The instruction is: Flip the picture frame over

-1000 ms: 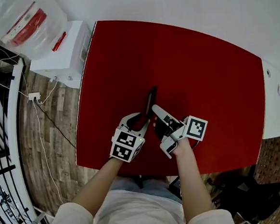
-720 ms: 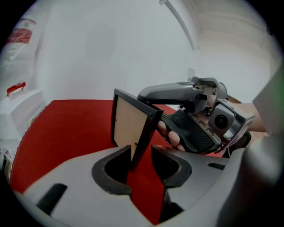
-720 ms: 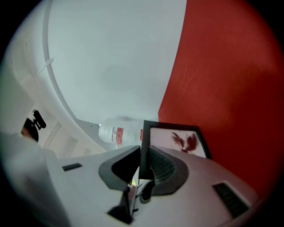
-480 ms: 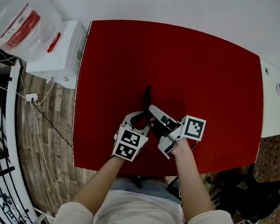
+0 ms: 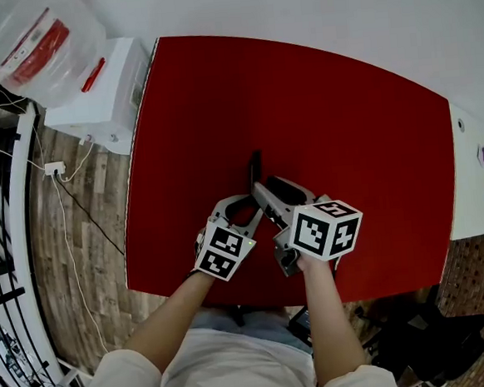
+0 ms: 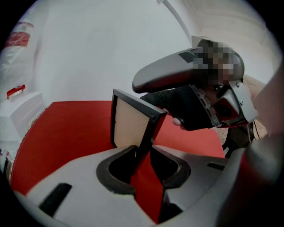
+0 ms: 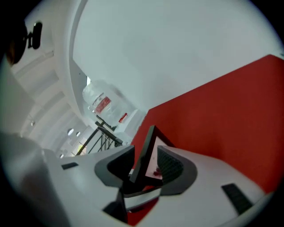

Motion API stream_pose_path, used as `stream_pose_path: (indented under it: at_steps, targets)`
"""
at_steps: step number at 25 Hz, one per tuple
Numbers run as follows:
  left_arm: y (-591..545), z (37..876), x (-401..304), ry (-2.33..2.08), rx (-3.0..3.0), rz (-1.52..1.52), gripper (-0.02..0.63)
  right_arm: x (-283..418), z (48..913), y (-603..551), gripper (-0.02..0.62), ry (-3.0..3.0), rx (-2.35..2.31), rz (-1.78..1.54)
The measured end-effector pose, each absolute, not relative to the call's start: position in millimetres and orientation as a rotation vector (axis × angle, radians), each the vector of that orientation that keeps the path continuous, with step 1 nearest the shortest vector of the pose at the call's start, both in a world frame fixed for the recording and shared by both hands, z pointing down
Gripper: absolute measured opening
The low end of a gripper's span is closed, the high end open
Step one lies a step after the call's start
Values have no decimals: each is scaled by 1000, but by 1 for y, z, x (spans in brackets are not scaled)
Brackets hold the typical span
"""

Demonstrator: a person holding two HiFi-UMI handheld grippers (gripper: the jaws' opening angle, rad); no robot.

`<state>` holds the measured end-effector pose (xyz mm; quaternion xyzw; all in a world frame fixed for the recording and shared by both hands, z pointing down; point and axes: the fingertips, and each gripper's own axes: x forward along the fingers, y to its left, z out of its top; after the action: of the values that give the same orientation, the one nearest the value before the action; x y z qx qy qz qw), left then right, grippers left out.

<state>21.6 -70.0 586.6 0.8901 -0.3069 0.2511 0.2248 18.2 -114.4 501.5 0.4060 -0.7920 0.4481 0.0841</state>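
**Frame on edge, mid-flip.** The picture frame [image 5: 255, 166] stands upright on one thin edge near the middle of the red surface [image 5: 345, 122]. Its long axis runs straight away from the person. Both tools meet it at its near end, so it lies directly ahead of both pairs of fingers.

In the left gripper view, the left gripper [image 6: 143, 153] has the frame's [image 6: 133, 124] near lower corner between its fingertips. The fingers have just been closing, and the dark edge fills the gap at the tips, so we read this as a light pinch on the frame. A plain beige panel faces the person's left.

In the right gripper view, the right gripper [image 7: 146, 166] also has the frame [image 7: 148, 148] between its fingers, which have just been opening. The dark rim leans at the left finger, and a clear gap remains before the ribbed right finger [image 7: 171, 166]. We therefore count this gripper as released. The face turned toward it is white with a small red detail.

From the head view, the left gripper [image 5: 254, 206] and right gripper [image 5: 268, 190] sit just beside each other, about equally near the frame. We judge the flip roughly half done. What remains is to tip the frame sideways about its long bottom edge, and the left gripper alone has hold of it for that. A pinch this close to one corner could let the far end swing or slip.
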Motion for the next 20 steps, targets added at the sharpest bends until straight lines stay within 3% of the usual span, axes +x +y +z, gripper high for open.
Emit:
stream_pose_path:
  at_steps: [7, 20]
  targets:
    - [-68, 592, 24, -841, 2452, 688, 113, 9, 514, -115, 135, -2256, 1219, 1167]
    - [-70, 587, 20, -826, 2442, 655, 114, 63, 523, -119, 71, -2169, 1405, 1290]
